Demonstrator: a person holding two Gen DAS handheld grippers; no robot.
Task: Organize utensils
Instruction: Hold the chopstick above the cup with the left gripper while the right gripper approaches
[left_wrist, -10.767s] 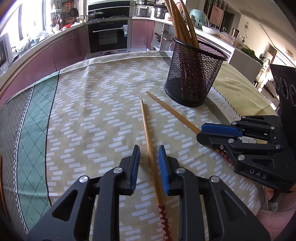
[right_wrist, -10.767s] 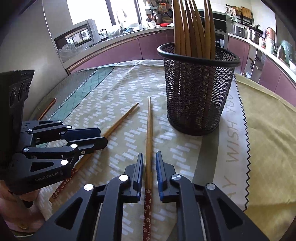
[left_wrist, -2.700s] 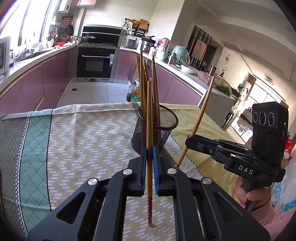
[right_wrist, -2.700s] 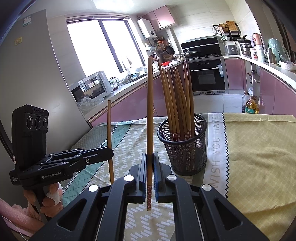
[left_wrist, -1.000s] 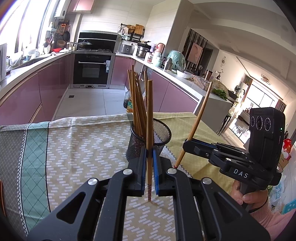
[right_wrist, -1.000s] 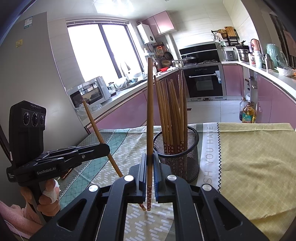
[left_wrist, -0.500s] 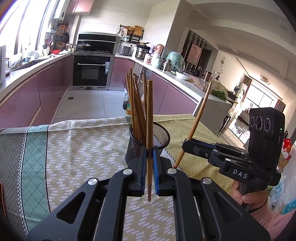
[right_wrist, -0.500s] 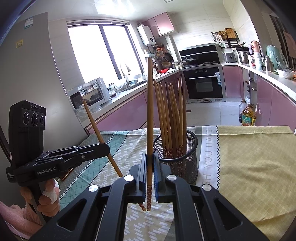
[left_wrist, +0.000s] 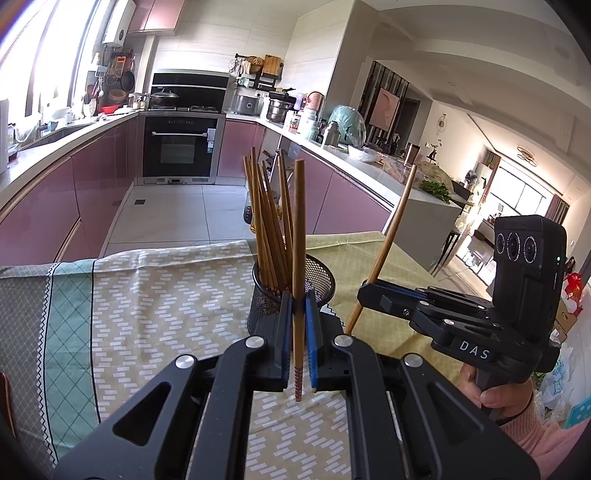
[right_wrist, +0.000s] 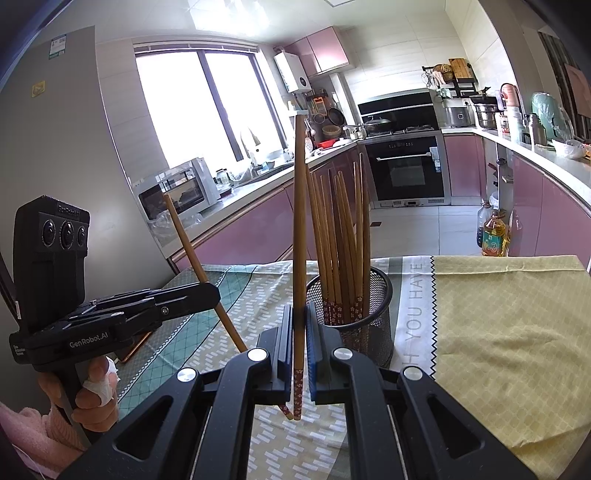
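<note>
A black mesh holder (left_wrist: 320, 274) with several wooden chopsticks (left_wrist: 264, 225) stands on the patterned tablecloth (left_wrist: 166, 295). My left gripper (left_wrist: 297, 334) is shut on one chopstick (left_wrist: 297, 236), held upright above the cloth just in front of the holder. In the right wrist view my right gripper (right_wrist: 299, 341) is shut on a second chopstick (right_wrist: 300, 229), also upright, close to the holder (right_wrist: 376, 295). Each gripper shows in the other's view: the right gripper (left_wrist: 371, 295) with its slanted chopstick (left_wrist: 393, 236), the left gripper (right_wrist: 208, 291) with its chopstick (right_wrist: 192, 251) tilted.
A person's hands (left_wrist: 506, 395) (right_wrist: 92, 398) hold the gripper handles. The yellow part of the cloth (right_wrist: 509, 314) spreads to the right of the holder. Pink kitchen cabinets (left_wrist: 92, 184), an oven (left_wrist: 181, 147) and a worktop lie beyond the table.
Both chopsticks lay on the cloth between open jaws; now each is gripped and raised upright over the table. Over the last second nothing has visibly shifted.
</note>
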